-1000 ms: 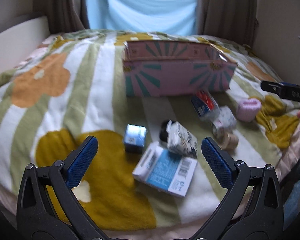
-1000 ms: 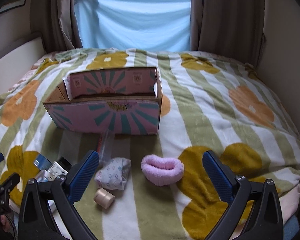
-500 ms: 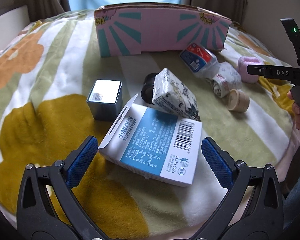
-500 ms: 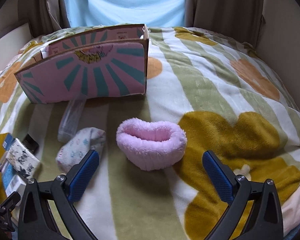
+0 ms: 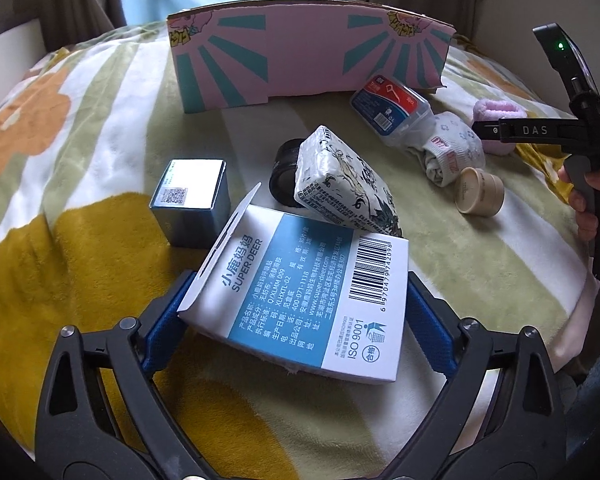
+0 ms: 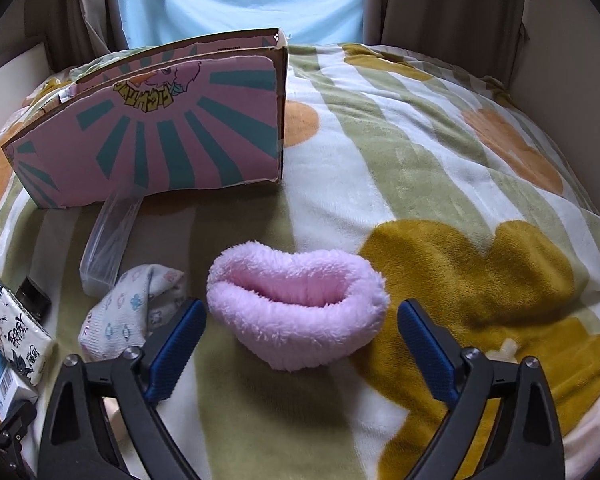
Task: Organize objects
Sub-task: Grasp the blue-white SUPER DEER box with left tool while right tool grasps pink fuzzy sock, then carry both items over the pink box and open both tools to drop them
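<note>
In the left wrist view, the left gripper [image 5: 296, 320] is low over the bed [image 5: 100, 264], and its fingers [image 5: 162, 334] are spread wide on both sides of the white and blue carton [image 5: 300, 296]. The blue pads are just beside the carton's edges, but I cannot tell if they touch it already; the carton lies on the blanket and is not lifted. A black and white printed packet [image 5: 346, 182] leans on the far end of the carton, with a black jar [image 5: 286, 164] behind it. A small silver box [image 5: 192, 200] stands to the left. Further right are a clear case with blue and red label [image 5: 392, 104], a patterned sock [image 5: 450, 152] and a small beige pot [image 5: 480, 192]. The pink cardboard box [image 5: 308, 52] stands at the back.

In the right wrist view, the right gripper [image 6: 300, 344] has its fingers [image 6: 176, 344] open wide around the fluffy pink sock [image 6: 298, 304], which rests on the bed between them, not gripped. The patterned sock lies just beside the left finger. The pink cardboard box is beyond, and its inside is hardly visible from here.

By my judgement the task is at the beginning: all objects that I can see are outside the box. Both grippers seem ready for the first grasps, and everything remains to be put away.
</note>
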The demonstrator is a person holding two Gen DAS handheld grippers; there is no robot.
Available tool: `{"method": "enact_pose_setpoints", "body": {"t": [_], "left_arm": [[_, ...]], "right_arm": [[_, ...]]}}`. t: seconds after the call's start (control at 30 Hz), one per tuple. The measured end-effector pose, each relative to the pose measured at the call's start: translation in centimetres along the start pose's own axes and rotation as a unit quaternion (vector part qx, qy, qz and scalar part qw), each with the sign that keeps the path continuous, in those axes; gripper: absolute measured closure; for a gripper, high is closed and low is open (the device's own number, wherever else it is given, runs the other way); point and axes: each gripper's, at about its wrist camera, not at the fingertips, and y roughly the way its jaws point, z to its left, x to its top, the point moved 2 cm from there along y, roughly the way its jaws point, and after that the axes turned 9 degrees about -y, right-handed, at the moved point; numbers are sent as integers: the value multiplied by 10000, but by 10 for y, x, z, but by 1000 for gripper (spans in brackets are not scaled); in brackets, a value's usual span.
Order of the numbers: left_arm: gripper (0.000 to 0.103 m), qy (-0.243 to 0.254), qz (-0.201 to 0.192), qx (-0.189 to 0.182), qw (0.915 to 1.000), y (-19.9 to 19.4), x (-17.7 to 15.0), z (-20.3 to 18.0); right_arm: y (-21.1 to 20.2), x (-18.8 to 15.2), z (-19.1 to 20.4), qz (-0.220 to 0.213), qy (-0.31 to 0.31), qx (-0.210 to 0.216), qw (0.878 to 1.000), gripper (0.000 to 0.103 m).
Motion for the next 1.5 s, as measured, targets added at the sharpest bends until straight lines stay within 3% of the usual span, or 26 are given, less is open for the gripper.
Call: {"method": "enact_pose_setpoints", "body": {"t": [0.13,0.4,0.83,0.97,1.23,1.43,1.5], "left_arm": [[8,72,-43,34,10000,-2,1,-2],[8,-8,-199,-59,9998,-13,4,-2],[8,-169,-683,-2,9975,-60,33,7],[8,-203,-902,-97,9957,-81,65,12],[8,-228,-1223,-338,9917,-103,160,30],[8,-48,-1278,-247,9915,-92,235,33],[8,-3,-1227,-26,9924,-77,255,30]], "right_arm": [[1,-2,-1,46,46,77,9999,35],[-8,-2,-5,-9,149,191,9997,52],[-52,19,2,-364,61,335,9988,54],[-69,36,4,-438,-57,408,9982,54],[-104,95,3,-794,-311,589,9946,54],[-111,155,7,-871,-553,940,9902,54],[-105,172,11,-807,-707,896,9902,54]]}}
